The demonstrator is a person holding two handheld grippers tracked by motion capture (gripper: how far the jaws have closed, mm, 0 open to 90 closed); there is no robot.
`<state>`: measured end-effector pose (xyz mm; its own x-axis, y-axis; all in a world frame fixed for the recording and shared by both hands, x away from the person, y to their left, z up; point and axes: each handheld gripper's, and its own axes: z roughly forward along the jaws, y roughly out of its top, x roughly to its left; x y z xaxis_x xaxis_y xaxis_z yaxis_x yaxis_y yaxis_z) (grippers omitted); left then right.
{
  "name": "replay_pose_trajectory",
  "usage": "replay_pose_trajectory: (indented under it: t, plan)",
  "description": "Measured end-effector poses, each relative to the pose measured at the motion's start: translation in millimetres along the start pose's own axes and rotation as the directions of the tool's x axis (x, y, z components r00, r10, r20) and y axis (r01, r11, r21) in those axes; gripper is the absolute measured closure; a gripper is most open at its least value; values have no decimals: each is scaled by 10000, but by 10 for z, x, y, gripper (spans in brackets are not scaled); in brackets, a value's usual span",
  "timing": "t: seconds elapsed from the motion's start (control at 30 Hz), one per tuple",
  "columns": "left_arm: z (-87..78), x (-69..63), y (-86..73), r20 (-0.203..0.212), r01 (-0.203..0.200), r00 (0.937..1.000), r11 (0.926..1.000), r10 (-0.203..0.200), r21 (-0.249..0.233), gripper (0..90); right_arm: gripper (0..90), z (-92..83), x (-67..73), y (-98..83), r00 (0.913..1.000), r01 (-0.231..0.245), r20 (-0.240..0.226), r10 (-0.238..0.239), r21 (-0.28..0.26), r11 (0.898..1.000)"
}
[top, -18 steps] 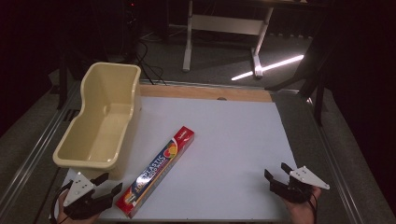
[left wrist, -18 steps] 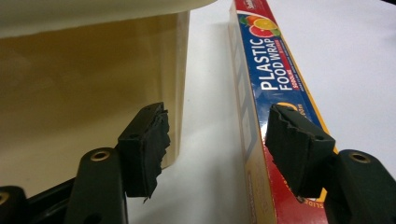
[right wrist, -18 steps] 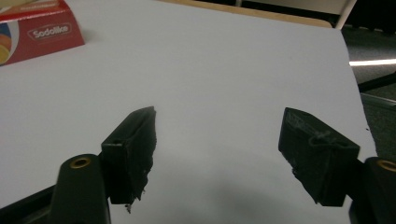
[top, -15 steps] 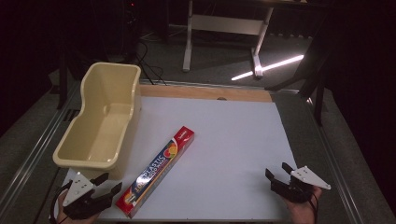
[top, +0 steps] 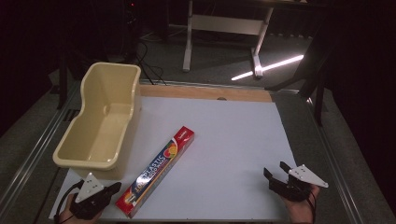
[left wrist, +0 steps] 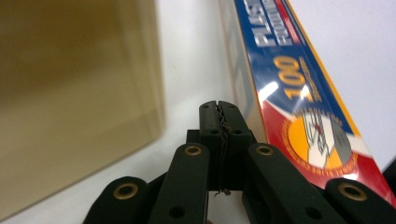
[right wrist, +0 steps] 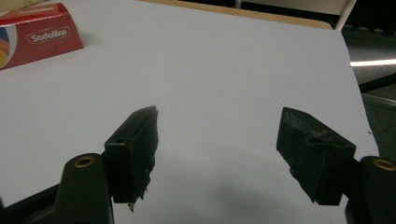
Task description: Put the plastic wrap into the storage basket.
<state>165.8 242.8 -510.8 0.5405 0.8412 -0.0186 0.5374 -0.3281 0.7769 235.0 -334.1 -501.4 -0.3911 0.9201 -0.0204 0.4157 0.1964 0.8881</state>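
In the left gripper view the long box of plastic wrap (left wrist: 299, 93) is cut off at the top and right edges, so its lettering shows in part: some large white letters and an orange "100". The cream tub (left wrist: 79, 93) there is a blurred, pale yellow wall at the left. In the right gripper view the box (right wrist: 35, 32) shows as its red end flap at the far left corner, carrying a white brand label. In the high view the person's hands are cut by the near edge, and the floor beyond the table is too dark to read, apart from a bright strip of light.

The box (top: 156, 170) is a slim cardboard carton, glossy, printed in red, blue and yellow with an orange roundel near its near end. It lies flat on the white table (top: 233, 135), slanting from near-left to far-right, just right of the tub (top: 100, 121), a smooth, deep plastic bin with rounded corners and a rolled rim.

The left gripper (top: 112, 190) rests at the near-left corner, just beside the box's near end; its black toothed pads (left wrist: 229, 126) are pressed together with nothing between them. The right gripper (top: 276, 170) sits at the near right, well apart from the box, its jaws spread wide over bare table, its worn rubber pads (right wrist: 140, 140) holding nothing.
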Motion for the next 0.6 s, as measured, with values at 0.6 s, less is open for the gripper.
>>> replay_pose_trajectory:
  t: [0.6]
  plan:
    - [-255, 36, -241, 422, 74, 9991, 9990, -93, 447, 900, 295, 32, 21, 8, 9999, 16, -172, -15, 69, 10000]
